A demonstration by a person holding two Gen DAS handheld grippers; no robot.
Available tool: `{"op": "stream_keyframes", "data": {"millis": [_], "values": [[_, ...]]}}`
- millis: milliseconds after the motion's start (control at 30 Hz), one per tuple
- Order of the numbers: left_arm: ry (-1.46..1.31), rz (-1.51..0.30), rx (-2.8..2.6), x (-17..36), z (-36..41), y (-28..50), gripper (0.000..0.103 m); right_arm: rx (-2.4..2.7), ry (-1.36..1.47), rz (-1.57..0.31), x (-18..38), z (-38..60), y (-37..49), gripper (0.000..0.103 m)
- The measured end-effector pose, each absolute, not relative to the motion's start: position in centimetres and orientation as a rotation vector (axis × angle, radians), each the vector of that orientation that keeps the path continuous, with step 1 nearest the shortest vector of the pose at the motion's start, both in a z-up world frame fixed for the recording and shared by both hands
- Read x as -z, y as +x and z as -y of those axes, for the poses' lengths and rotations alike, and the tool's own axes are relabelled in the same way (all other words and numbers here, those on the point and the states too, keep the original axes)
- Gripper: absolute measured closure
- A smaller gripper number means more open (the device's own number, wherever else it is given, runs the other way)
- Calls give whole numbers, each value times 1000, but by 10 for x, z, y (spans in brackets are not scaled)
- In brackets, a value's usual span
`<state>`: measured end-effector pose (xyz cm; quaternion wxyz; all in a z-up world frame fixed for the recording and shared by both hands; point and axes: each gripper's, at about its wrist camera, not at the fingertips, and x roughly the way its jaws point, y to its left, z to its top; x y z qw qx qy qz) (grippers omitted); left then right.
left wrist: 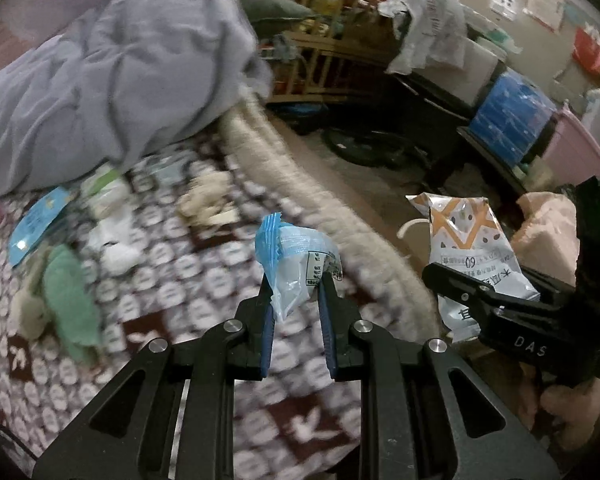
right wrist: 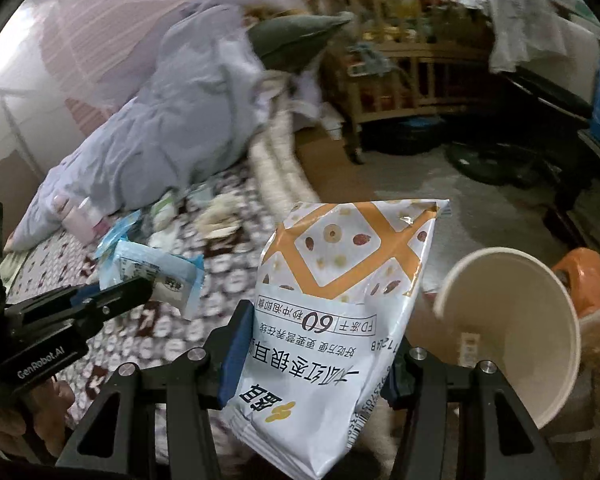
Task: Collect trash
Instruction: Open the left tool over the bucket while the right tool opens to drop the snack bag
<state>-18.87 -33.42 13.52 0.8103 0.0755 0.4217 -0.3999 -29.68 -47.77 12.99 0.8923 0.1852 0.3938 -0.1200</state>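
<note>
dim indoor light, motion-blurred background, fisheye bending and dark corners.

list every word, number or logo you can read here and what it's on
"DAS" – right claw body
"GenRobot.AI" – left claw body
"60", "FD" – upside down on the snack bag
Snack bag's Chinese print: legible, upside down
Blue wrapper label: too small
Wall notices: blurred

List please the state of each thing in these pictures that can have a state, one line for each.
Left claw: shut on the blue and clear wrapper.
Blue and clear wrapper: crumpled, held above the patterned bedspread.
Right claw: shut on the snack bag.
Snack bag: held up, its print upside down.
Paper cup: tipped, mouth toward the camera, looks empty.
Grey quilt: bunched up on the bed.
</note>
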Motion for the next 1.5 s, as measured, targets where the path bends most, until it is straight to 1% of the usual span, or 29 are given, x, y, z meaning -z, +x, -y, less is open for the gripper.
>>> {"op": "stream_keyframes", "data": {"millis": [367, 700, 1000, 1200, 1267, 1300, 1333, 1367, 1400, 1500], "values": [[178, -902, 1005, -141, 417, -212, 85, 430, 449, -809, -120, 553, -352, 51], [190, -967, 1114, -124, 488, -227, 85, 551, 541, -841, -95, 611, -387, 51], [231, -987, 1126, -106, 525, -234, 85, 584, 579, -862, -77, 635, -394, 51], [221, -1010, 1158, -97, 537, -232, 85, 601, 630, -862, -67, 650, -395, 48], [199, -1030, 1172, -94, 538, -231, 82, 603, 658, -851, -66, 655, -398, 45], [193, -1042, 1174, -92, 539, -230, 80, 606, 671, -846, -65, 657, -399, 35], [192, -1046, 1174, -92, 539, -229, 67, 608, 680, -841, -65, 659, -400, 25], [190, -1049, 1176, -91, 538, -230, 53, 611, 687, -823, -66, 660, -403, 24], [185, -1046, 1177, -91, 537, -229, 50, 614, 690, -810, -67, 659, -405, 24], [183, -1053, 1163, -89, 533, -228, 50, 619, 708, -796, -67, 660, -408, 24]]}}
